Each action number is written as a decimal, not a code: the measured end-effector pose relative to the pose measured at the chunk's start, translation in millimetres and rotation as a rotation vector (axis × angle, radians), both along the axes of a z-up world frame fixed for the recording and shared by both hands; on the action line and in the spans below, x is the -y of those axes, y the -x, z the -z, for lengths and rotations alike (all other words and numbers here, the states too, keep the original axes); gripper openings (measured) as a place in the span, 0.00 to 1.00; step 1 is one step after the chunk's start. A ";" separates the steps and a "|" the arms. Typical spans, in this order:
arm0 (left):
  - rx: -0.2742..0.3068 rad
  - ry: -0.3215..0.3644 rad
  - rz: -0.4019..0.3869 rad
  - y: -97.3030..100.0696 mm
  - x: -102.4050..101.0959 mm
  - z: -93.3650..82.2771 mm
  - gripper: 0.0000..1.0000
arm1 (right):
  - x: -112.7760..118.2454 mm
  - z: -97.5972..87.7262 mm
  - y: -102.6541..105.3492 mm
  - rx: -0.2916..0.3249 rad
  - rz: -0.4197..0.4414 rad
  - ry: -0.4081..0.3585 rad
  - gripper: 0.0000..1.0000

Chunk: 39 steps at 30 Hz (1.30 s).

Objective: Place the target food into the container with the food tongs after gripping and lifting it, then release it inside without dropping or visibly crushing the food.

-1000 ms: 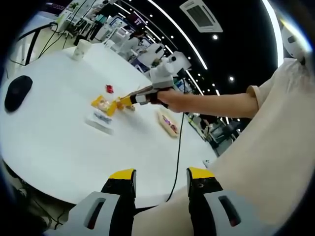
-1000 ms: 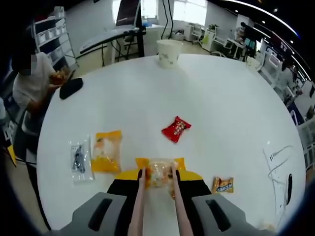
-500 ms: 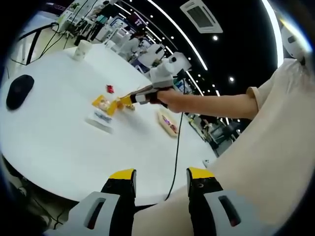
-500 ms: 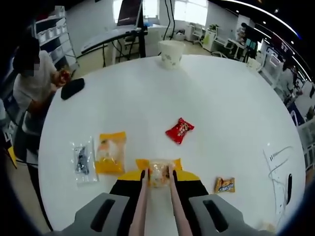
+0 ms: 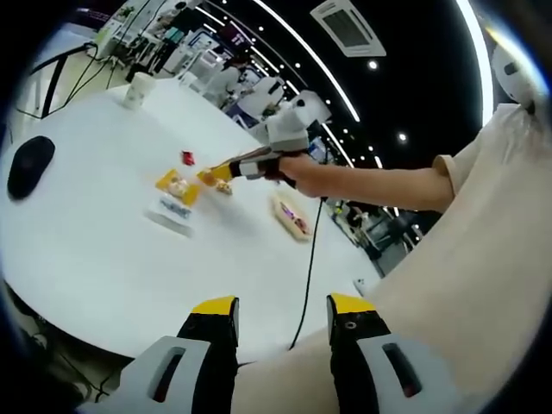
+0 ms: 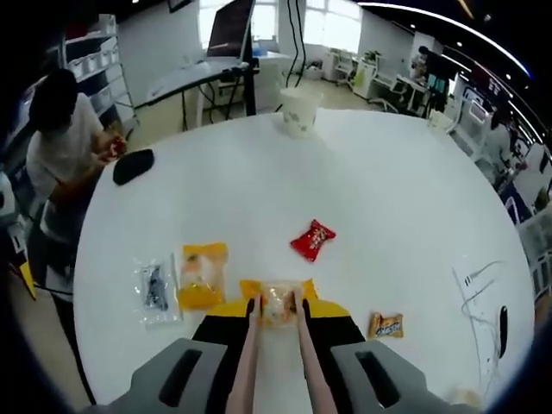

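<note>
As we scan the right gripper view from left to right, we see a black oval mouse far off on the round white table, then a clear plastic sachet touching an orange-yellow snack packet. At the bottom centre our right gripper carries pale slim tongs, clenched on a small clear-wrapped yellow snack. A red crinkled wrapper lies beyond it, and a small orange candy packet sits to the right. A white paper cup stands at the far edge. In the left gripper view, the left gripper hangs released off the table's near rim.
</note>
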State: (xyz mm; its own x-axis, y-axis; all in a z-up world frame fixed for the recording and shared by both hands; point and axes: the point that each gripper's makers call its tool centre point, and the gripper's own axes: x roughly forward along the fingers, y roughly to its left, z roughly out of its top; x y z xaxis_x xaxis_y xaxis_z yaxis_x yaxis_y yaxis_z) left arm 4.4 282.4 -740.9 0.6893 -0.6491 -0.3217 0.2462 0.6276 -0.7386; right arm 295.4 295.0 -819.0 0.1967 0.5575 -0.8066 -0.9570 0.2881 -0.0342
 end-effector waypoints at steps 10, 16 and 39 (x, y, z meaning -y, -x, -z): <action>0.012 -0.006 0.027 0.1 7.2 -2.6 0.40 | 7.8 -15.8 -1.5 0.018 0.014 -0.034 0.21; 0.024 -0.015 0.050 0.3 15.0 -5.7 0.40 | 15.2 -42.5 -2.1 0.045 0.029 -0.082 0.21; 0.056 -0.012 0.110 -0.4 40.8 -7.4 0.40 | 74.5 -68.1 -15.3 0.107 0.117 -0.098 0.21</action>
